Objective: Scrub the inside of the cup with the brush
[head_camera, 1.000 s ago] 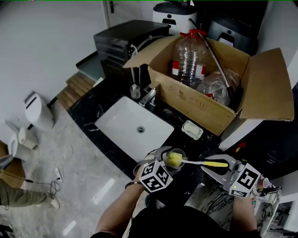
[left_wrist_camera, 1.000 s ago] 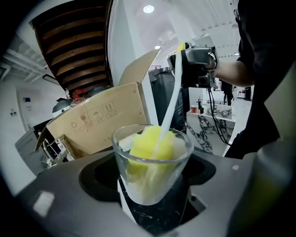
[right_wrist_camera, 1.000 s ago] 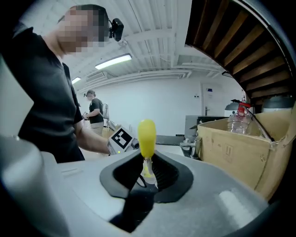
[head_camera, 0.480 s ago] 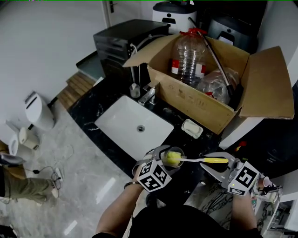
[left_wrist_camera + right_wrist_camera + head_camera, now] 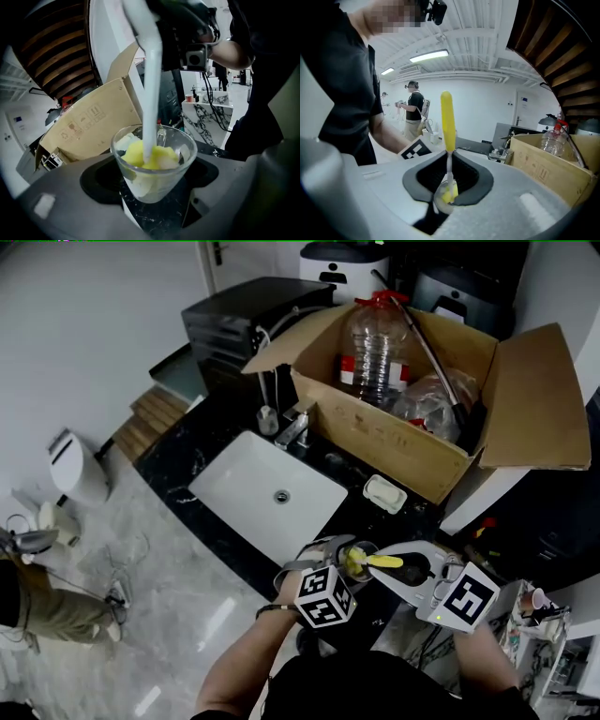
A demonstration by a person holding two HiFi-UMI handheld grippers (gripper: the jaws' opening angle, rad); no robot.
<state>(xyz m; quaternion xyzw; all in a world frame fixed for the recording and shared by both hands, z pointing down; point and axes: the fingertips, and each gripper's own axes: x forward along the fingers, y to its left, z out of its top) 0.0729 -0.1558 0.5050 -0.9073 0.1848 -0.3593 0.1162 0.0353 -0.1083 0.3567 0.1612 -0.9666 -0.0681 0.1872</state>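
A clear glass cup [image 5: 355, 558] is clamped between the jaws of my left gripper [image 5: 343, 557], held over the black counter's front edge. In the left gripper view the cup [image 5: 153, 166] fills the middle, with the brush's yellow sponge head [image 5: 149, 156] pushed down inside it and the white shaft [image 5: 151, 79] rising out. My right gripper [image 5: 397, 570] is shut on the brush's yellow handle [image 5: 385, 562], close to the cup's right. The right gripper view looks down the handle [image 5: 447, 119] to the sponge [image 5: 450, 192] in the cup [image 5: 442, 202].
A white sink basin [image 5: 246, 486] with a faucet [image 5: 294, 431] lies just beyond the cup. A soap dish [image 5: 385, 495] sits on the counter to the right. An open cardboard box [image 5: 394, 448] holding a plastic bottle [image 5: 374, 343] stands behind. A person [image 5: 28, 607] is on the floor at the left.
My right gripper has moved left toward the cup and the brush has tipped from nearly level to steep. The sponge head stays in the cup; the left gripper has barely moved.
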